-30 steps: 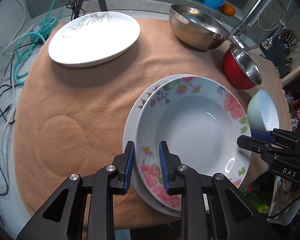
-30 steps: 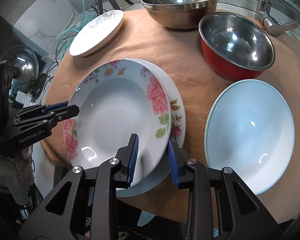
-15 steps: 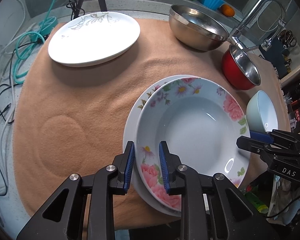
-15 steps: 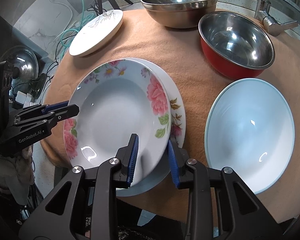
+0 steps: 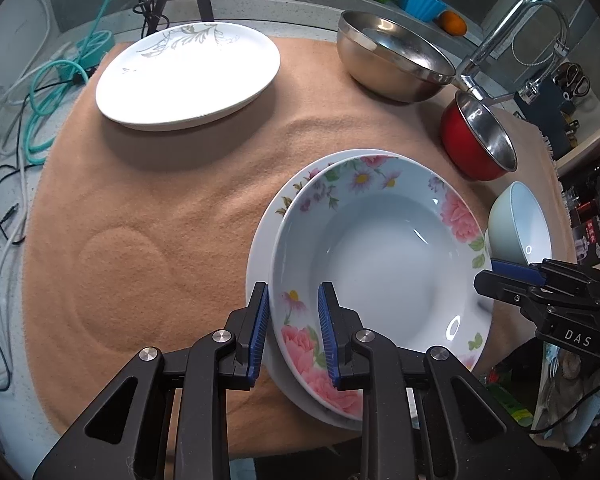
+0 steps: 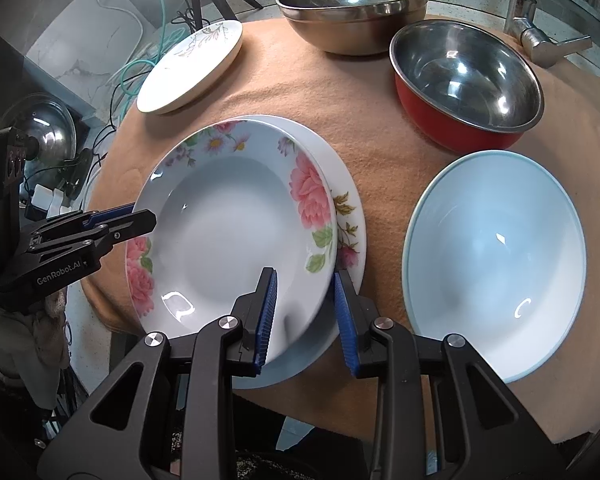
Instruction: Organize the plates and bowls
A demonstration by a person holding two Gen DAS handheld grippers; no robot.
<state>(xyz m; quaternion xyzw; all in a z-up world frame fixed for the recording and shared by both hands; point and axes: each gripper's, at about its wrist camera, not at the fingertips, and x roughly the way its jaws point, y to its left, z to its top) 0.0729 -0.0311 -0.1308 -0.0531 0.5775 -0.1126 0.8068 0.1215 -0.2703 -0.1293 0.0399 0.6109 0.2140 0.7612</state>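
The floral deep plate [image 5: 380, 264] lies on a flat floral plate [image 6: 346, 216] on the cloth [image 5: 160, 208]. Left gripper [image 5: 292, 328] and right gripper [image 6: 305, 314] straddle its rim, not clenched. Next probably both retreat.

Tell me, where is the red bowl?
The red bowl sits far right on the tan cloth, beside the tap, between the big steel bowl and the pale blue bowl.
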